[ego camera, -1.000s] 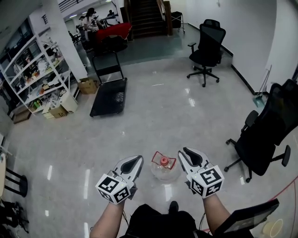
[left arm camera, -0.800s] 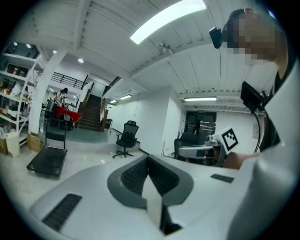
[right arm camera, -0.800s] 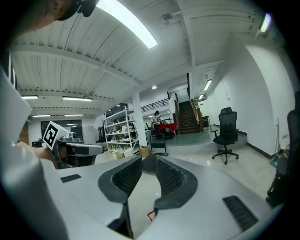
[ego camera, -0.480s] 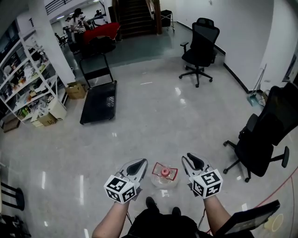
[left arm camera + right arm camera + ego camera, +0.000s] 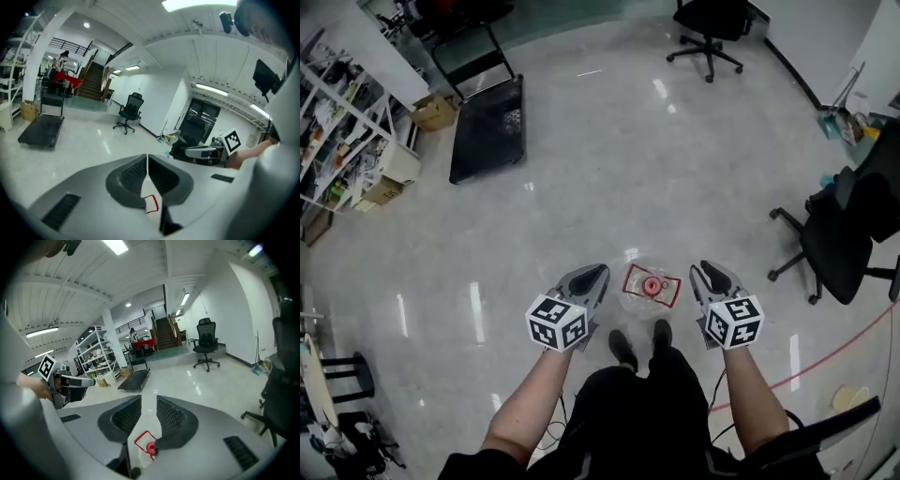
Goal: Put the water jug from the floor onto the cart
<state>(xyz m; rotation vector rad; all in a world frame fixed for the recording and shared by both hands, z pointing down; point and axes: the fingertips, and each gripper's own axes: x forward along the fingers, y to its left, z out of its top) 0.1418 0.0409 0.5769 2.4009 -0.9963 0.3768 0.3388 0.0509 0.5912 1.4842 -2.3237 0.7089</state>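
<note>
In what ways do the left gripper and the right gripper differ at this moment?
The left gripper has its jaws together at the tips; the right gripper has its jaws apart, having just been opening, with nothing gripped between them. The left gripper is left of the water jug, the right gripper on its right. Both are empty and point forward.

The left gripper (image 5: 595, 273) and right gripper (image 5: 709, 270) have pale grey shells, dark ribbed pads (image 5: 125, 417) lining the jaws, and black-and-white marker cubes (image 5: 556, 323) behind them. The person wears black trousers (image 5: 628, 412) and black shoes (image 5: 623, 349).
</note>
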